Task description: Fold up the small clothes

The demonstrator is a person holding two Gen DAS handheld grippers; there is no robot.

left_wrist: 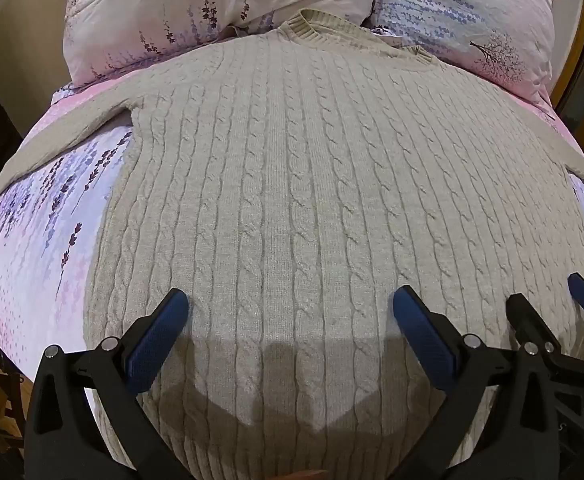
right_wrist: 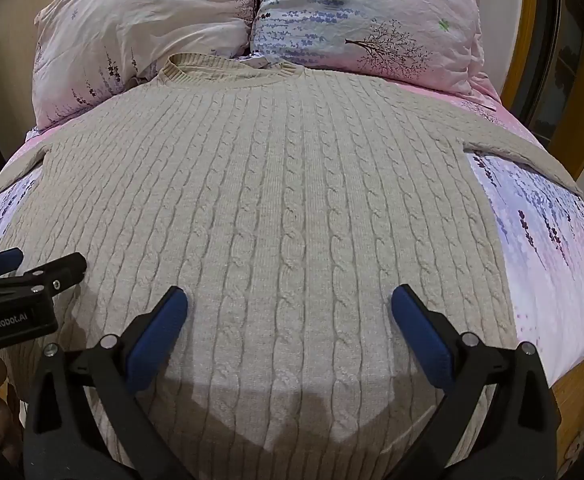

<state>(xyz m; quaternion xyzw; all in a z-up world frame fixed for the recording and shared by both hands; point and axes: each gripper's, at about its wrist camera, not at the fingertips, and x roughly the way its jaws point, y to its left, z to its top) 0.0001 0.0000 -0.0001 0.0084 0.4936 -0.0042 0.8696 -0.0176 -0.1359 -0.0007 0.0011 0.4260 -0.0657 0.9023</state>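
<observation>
Bed (right_wrist: 552,248) with floral sheet, two pillows (right_wrist: 364,20) at the head. Beige cable-knit sweater (left_wrist: 292,184) lies flat on it, collar (right_wrist: 231,70) toward the pillows, sleeves out to both sides, no fold made yet. Left gripper (left_wrist: 290,312) hovers over the hem area, jaws spread, holding nothing. Right gripper (right_wrist: 289,312) same: spread, empty, just beside the left. Likely first step: sleeve fold. Suggest each gripper goes out to its own sleeve (right_wrist: 532,152), pinches through both knit layers near the cuff and carries it across the chest. Thick knit may slip, so bite deep and lift low.
</observation>
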